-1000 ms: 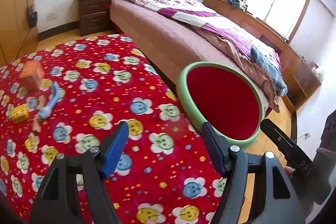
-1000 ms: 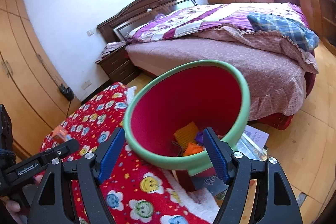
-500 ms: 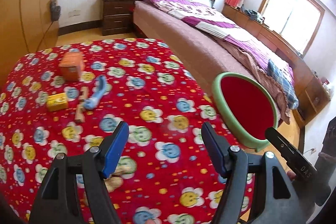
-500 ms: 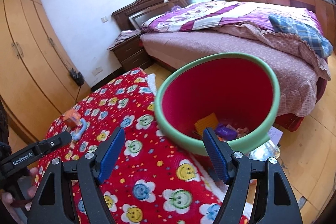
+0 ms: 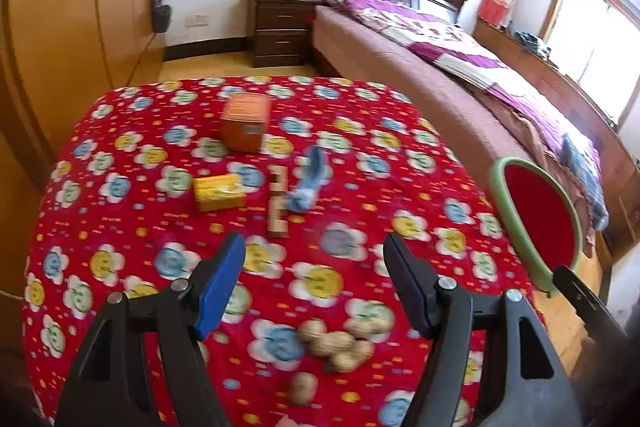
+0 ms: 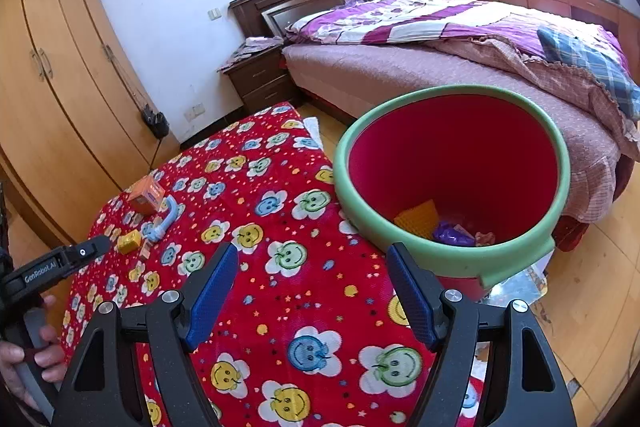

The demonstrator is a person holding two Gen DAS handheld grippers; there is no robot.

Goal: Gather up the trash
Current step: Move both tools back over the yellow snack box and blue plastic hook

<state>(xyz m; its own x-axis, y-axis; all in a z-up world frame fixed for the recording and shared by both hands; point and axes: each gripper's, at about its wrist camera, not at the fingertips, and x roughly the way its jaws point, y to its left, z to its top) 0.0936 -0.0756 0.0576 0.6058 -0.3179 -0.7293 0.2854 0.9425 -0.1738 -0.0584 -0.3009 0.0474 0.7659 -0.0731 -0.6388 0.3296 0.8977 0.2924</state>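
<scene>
My left tongs [image 5: 314, 255] hang released above the worktop [image 5: 132, 227], which is draped in a red cloth with smiley flowers; nothing sits between the blue pads. My right tongs [image 6: 312, 265] are spread wide too, empty, over the near edge of the same cloth and just beside the bin [image 6: 558, 163].

The trash lies scattered across the cloth. Far from the left tongs sits an orange box [image 5: 245, 123]. Closer in, a yellow box [image 5: 218, 193] lies flat, and to its right a wooden piece [image 5: 277, 205] runs lengthwise toward me, with a blue piece [image 5: 310, 183] touching or almost touching it on the right. Just below and between the left tongs, a cluster of walnuts [image 5: 338, 341] rests near the front edge, one nut slightly apart toward me.

The bin, red inside with a green rim, stands off the right side of the worktop, between it and the bed [image 6: 420, 67]. At its bottom I see a yellow sheet [image 6: 418, 219], a purple wrapper [image 6: 450, 233] and a small pinkish scrap.

In the right view a hand [image 6: 38, 351] grips the handle of the left rig at the lower left.
</scene>
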